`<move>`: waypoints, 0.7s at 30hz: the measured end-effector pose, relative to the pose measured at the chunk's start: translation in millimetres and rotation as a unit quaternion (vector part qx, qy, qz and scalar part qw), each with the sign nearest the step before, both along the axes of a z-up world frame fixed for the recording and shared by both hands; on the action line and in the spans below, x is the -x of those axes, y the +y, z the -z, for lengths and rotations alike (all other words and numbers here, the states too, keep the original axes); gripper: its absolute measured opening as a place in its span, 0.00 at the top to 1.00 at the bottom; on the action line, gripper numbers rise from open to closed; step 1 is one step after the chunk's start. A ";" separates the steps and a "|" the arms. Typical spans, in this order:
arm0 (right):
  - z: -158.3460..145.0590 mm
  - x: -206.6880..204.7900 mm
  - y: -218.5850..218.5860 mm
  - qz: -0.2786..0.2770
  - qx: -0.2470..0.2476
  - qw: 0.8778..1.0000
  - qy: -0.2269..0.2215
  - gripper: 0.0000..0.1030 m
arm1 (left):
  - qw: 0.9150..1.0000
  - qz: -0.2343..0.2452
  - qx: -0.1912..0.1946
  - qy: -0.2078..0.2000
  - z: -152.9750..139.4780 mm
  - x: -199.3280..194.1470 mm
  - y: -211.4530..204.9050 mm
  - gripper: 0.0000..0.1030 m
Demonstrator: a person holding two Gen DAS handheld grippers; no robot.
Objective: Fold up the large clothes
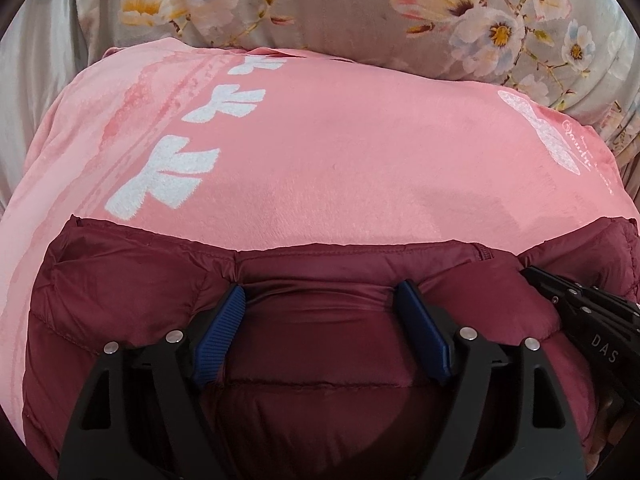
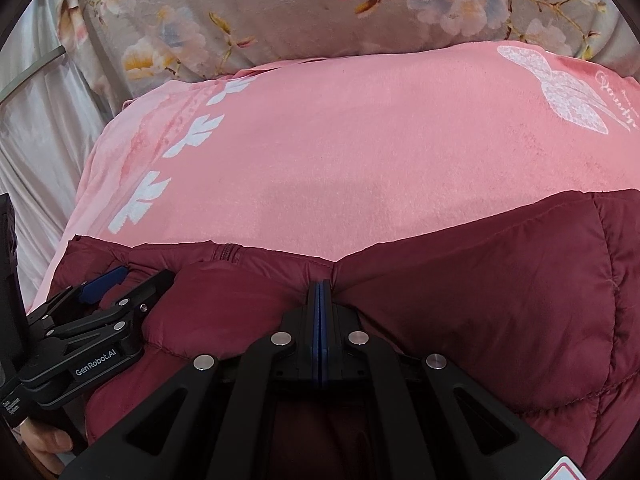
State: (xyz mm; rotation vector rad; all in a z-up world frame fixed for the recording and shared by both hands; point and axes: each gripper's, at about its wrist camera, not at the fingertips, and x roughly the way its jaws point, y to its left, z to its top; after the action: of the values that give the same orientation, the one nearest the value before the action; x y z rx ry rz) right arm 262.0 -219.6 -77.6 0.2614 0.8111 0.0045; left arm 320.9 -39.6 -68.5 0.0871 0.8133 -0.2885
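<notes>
A dark red puffer jacket [image 1: 320, 340] lies on a pink blanket [image 1: 340, 152]. My left gripper [image 1: 320, 292] is open, its blue pads pressed down on the jacket near its far edge, with padded fabric bulging between them. My right gripper [image 2: 322, 286] is shut on a pinch of the jacket [image 2: 480, 300] at its far edge. The pink blanket also shows in the right wrist view [image 2: 340, 160]. The left gripper [image 2: 116, 280] appears at the left of the right wrist view, and the right gripper's body [image 1: 580, 300] at the right of the left wrist view.
A grey floral quilt [image 1: 320, 4] lies beyond the pink blanket. Pale silky fabric [image 2: 36, 128] hangs at the left. The pink blanket carries white leaf prints [image 1: 168, 180] and a white butterfly print [image 2: 560, 88].
</notes>
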 end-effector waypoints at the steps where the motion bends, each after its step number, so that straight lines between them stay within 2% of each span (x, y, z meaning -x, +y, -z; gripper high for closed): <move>1: 0.0 -0.1 0.0 0.000 0.000 1.000 0.000 1.00 | 1.000 0.000 -0.001 0.000 -0.1 0.2 -0.4 0.26; 6: -0.7 0.6 -1.6 0.000 -0.003 1.000 -0.003 1.00 | 1.000 -0.002 -0.009 -0.002 0.4 -0.6 -1.9 0.25; 8: -7.0 7.0 -0.7 0.017 0.005 1.000 -0.012 1.00 | 1.000 -0.003 -0.015 -0.003 0.7 -0.2 -3.1 0.25; 9: -13.4 15.9 -0.2 0.030 0.005 0.999 -0.023 1.00 | 1.000 -0.004 -0.017 -0.004 0.6 0.0 -3.7 0.25; 11: -26.4 39.9 5.8 0.032 -0.025 0.998 -0.046 1.00 | 1.000 -0.004 -0.018 -0.004 0.5 0.0 -3.8 0.25; 14: -29.3 59.7 24.3 0.011 -0.036 0.999 -0.040 0.96 | 1.000 -0.004 -0.018 -0.005 0.4 0.0 -3.7 0.25; 17: -23.5 71.8 49.2 -0.010 -0.005 1.000 -0.028 0.96 | 1.000 -0.004 -0.016 -0.005 0.1 -0.2 -2.5 0.24; 21: -7.5 80.0 69.6 -0.013 0.047 0.999 -0.025 0.97 | 1.000 -0.007 -0.013 -0.007 -2.8 5.5 0.7 0.22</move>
State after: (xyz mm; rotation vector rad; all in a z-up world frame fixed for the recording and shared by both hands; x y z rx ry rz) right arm 182.0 -150.0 -70.2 0.1619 0.7622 -0.0027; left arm 315.4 -38.9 -65.7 0.1074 0.8042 -0.2649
